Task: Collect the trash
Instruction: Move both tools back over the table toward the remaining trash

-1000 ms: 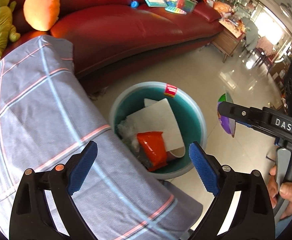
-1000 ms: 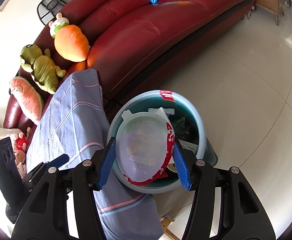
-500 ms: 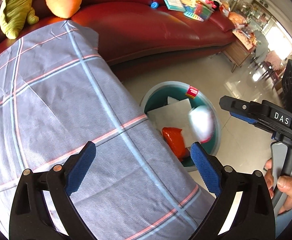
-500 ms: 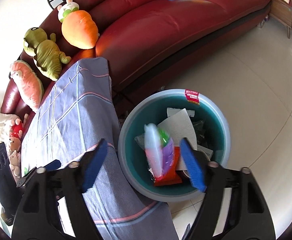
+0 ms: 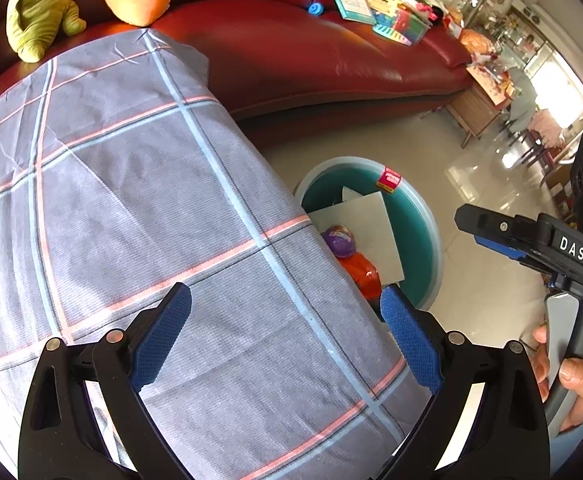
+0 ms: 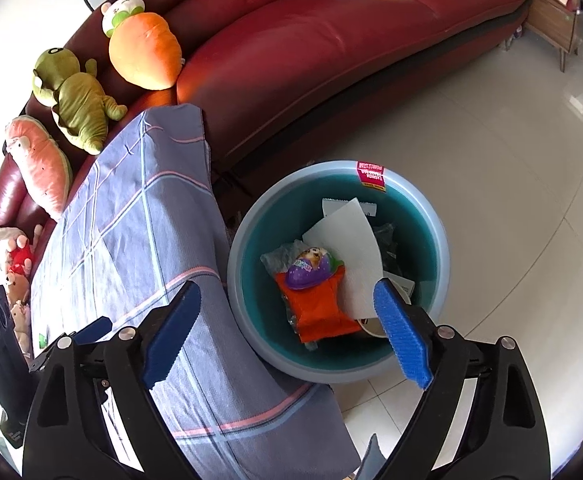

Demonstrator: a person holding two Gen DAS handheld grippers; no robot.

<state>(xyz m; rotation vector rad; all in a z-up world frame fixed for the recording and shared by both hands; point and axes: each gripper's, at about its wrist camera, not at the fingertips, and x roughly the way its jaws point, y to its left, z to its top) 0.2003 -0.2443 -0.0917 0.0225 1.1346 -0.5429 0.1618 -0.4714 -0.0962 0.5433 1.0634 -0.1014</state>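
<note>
Beside the red sofa [image 6: 331, 60], your right gripper [image 6: 287, 334] is opening, empty; the purple packet [image 6: 307, 270] it held now lies inside the bin [image 6: 431, 216]. Left gripper [image 5: 287, 340] gapes idle.

A glossy dark-red leather sofa [image 6: 331, 40] curved behind my matt, woven grey checked cloth [image 6: 139, 240]. The smooth teal plastic bin [image 6: 431, 216] held white paper [image 6: 355, 240] and a shiny orange wrapper [image 6: 319, 312]. The polished pale floor tiles [image 6: 491, 140] gleamed.
</note>
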